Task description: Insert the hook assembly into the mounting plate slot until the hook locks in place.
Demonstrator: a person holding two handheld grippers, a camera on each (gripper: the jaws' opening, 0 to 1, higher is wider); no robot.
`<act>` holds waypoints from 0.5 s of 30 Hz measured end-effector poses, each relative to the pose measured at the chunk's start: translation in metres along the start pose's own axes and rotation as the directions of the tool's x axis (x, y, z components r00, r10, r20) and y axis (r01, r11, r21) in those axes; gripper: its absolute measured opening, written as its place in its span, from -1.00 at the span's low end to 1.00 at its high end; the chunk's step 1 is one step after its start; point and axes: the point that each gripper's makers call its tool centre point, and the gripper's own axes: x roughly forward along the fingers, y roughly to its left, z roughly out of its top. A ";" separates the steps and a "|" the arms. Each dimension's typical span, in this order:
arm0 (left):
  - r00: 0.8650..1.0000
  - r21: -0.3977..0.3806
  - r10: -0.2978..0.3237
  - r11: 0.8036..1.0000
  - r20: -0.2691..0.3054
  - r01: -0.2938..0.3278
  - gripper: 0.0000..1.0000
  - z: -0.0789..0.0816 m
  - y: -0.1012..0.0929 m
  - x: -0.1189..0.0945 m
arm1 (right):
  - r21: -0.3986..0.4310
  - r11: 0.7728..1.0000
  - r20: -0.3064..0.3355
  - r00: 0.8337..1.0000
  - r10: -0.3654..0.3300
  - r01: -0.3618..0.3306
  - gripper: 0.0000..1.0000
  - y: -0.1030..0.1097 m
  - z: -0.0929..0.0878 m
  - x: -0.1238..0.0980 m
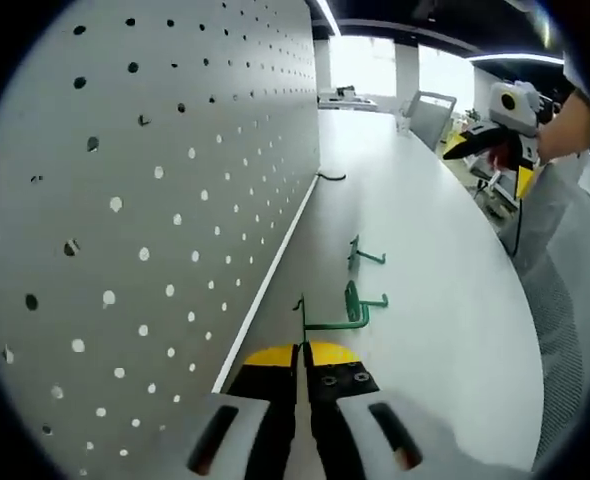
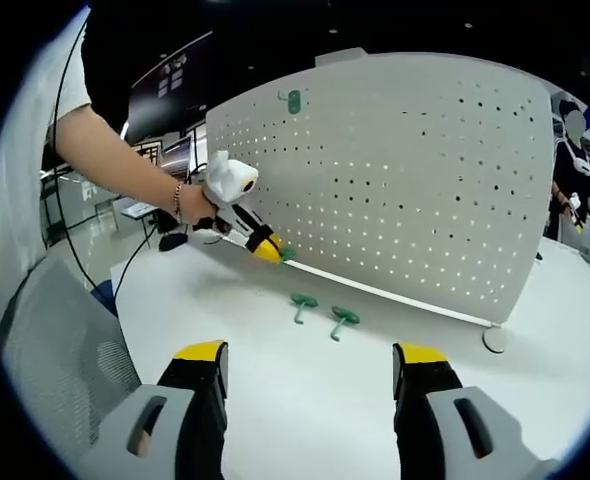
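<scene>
The white pegboard mounting plate [image 1: 175,150] [image 2: 405,180] stands upright on the white table. My left gripper [image 1: 299,362] [image 2: 273,250] is shut on a thin green hook [image 1: 300,318] [image 2: 287,254], its tip close to the board's lower edge. Two more green hooks [image 1: 366,256] [image 1: 357,304] lie on the table just ahead; the right gripper view shows them [image 2: 303,302] [image 2: 343,318] in front of the board. My right gripper [image 2: 310,395] is open and holds nothing, back from the hooks. It also shows in the left gripper view [image 1: 495,135], held by a hand.
Another green hook [image 2: 293,101] hangs near the top of the pegboard. A small dark hook [image 1: 330,177] lies by the board's base farther along. The table edge [image 1: 520,300] curves along the right. A grey mesh chair [image 2: 65,350] stands at the left, with monitors behind.
</scene>
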 end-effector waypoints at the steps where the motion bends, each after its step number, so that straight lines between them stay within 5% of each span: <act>1: 1.000 -0.002 0.001 1.000 0.002 -0.001 -0.96 0.000 0.000 0.000 | 0.001 1.000 0.001 1.000 0.000 0.000 0.28 0.000 0.000 0.000; 15: 0.994 -0.091 0.053 0.995 0.092 -0.045 -0.96 0.007 -0.002 -0.020 | -0.002 1.000 0.014 1.000 -0.001 0.001 0.28 0.000 0.005 0.000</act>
